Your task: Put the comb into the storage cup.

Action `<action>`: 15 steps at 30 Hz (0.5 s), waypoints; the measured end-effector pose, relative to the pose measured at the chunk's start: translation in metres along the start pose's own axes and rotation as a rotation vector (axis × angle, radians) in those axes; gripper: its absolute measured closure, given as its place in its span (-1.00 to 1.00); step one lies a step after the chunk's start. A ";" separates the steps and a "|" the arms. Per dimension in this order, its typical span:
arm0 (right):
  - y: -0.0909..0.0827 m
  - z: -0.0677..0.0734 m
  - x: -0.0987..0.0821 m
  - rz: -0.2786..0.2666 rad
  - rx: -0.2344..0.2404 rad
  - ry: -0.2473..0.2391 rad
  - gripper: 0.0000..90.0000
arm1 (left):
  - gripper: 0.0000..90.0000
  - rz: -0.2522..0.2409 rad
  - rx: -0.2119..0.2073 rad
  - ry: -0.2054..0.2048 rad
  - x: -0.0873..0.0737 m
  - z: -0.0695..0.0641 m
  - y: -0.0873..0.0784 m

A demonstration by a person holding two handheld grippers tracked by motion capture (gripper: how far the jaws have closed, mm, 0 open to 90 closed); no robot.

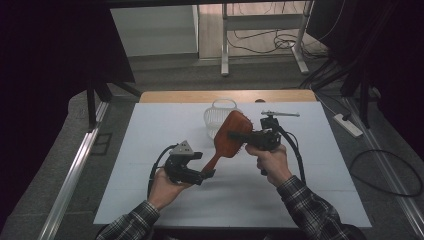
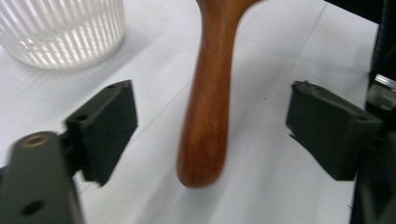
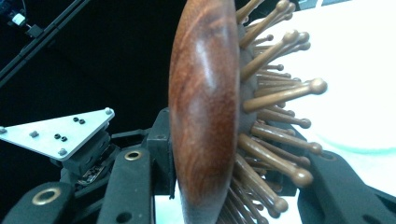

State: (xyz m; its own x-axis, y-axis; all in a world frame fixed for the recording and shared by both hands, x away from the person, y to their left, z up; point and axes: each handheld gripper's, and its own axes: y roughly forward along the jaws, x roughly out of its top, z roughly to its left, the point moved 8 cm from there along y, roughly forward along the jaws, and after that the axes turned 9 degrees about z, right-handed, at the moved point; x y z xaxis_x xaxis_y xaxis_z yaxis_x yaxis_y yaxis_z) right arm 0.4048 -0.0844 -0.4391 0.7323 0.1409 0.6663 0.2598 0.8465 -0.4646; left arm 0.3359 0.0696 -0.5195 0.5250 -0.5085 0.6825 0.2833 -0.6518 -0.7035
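A wooden hairbrush [image 1: 235, 122] is held in the air above the white table [image 1: 150, 150], head up and handle slanting down to the left. My right gripper [image 1: 239, 136] is shut on its head; in the right gripper view the polished back [image 3: 203, 107] and the wooden bristles [image 3: 275, 93] sit clamped between the jaws of the right gripper [image 3: 243, 186]. My left gripper [image 1: 207, 173] stands open around the tip of the handle. In the left gripper view the handle [image 2: 205, 116] hangs between the two pads of the left gripper [image 2: 215, 133] and touches neither.
A white ribbed basket [image 1: 220, 115] stands on the table just behind the brush, also at the top left of the left gripper view as the basket [image 2: 65, 32]. A power strip [image 1: 347, 125] and cables lie on the floor at the right.
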 end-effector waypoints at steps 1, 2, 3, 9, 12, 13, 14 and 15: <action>0.000 0.000 0.001 -0.001 -0.003 0.000 0.20 | -0.68 0.008 -0.003 -0.003 -0.001 0.000 -0.001; -0.001 -0.001 0.002 -0.005 -0.009 -0.003 0.20 | -0.76 0.010 -0.006 -0.003 -0.002 0.000 -0.001; -0.001 -0.001 0.002 -0.005 -0.009 -0.003 0.20 | -0.76 0.010 -0.009 -0.005 -0.002 0.000 -0.001; -0.004 -0.002 0.010 -0.018 -0.022 -0.010 0.20 | -0.90 0.023 -0.021 -0.011 -0.008 0.001 -0.004; -0.004 -0.002 0.014 -0.022 -0.026 -0.012 0.20 | -0.92 0.013 -0.024 -0.011 -0.009 0.001 -0.007; -0.005 -0.002 0.015 -0.024 -0.027 -0.013 0.20 | -0.93 0.011 -0.019 -0.009 -0.010 0.002 -0.008; -0.005 -0.002 0.016 -0.026 -0.028 -0.016 0.20 | -0.94 0.007 -0.019 -0.008 -0.010 0.002 -0.009; -0.005 -0.001 0.017 -0.025 -0.029 -0.014 0.20 | -0.95 0.005 -0.023 -0.012 -0.010 0.002 -0.010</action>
State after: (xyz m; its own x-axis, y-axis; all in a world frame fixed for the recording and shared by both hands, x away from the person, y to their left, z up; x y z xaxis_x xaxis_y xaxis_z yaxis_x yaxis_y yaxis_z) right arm 0.4169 -0.0871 -0.4259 0.7163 0.1272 0.6861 0.2963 0.8347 -0.4641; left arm 0.3294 0.0827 -0.5196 0.5360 -0.5053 0.6763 0.2624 -0.6617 -0.7023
